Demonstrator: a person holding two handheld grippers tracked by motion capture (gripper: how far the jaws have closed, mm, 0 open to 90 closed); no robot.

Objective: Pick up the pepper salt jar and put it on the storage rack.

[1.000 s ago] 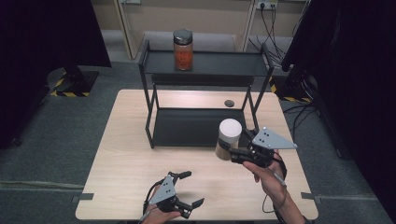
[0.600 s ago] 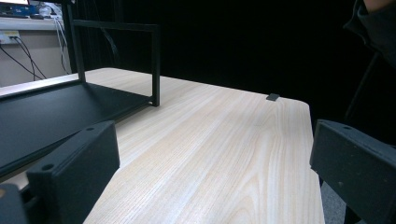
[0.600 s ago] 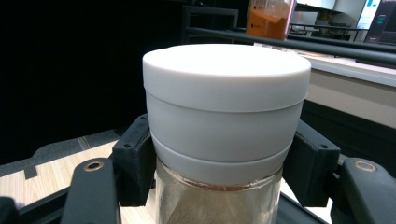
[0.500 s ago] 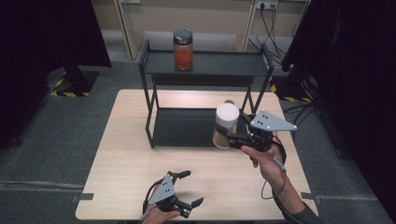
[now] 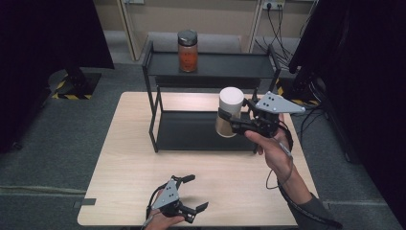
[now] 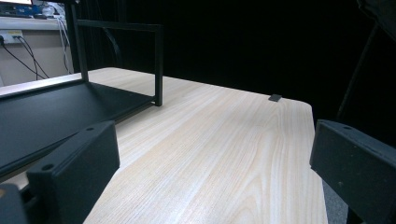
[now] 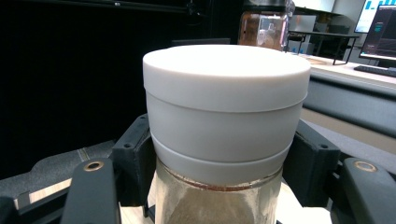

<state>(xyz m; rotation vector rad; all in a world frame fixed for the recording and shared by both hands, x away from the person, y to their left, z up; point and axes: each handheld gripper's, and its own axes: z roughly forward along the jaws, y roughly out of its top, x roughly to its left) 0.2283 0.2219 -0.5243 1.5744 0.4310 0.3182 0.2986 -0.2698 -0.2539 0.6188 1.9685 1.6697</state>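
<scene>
- The right gripper [image 5: 229,120] clamps a white-lidded jar [image 5: 228,118] just under its lid, a jaw pressing on either side of the glass; in the right gripper view the jar [image 7: 226,135] sits upright between the jaws, tan contents showing below the lid.
- The jar hangs in the air in front of the black two-tier shelf [image 5: 210,67], above the lower tier's front edge and below the top tier.
- The step in hand looks like carrying the jar up to the top tier. To do it well, keep the jar upright and lift it clear of the top tier's front rail before moving it in over the tier.
- Set it down well apart from the orange-filled jar [image 5: 187,51] at the left of the top tier, and clear of the shelf's right post.
- The left gripper [image 5: 189,192] rests low in front of the shelf, near the table's front edge, jaws spread wide and holding nothing.
- The shelf stands on a pale wooden table [image 5: 129,172]; a small dark block [image 6: 275,97] lies at a table corner.
- Around the table: grey carpet, black curtains to both sides, and cables by the wall behind the shelf.
</scene>
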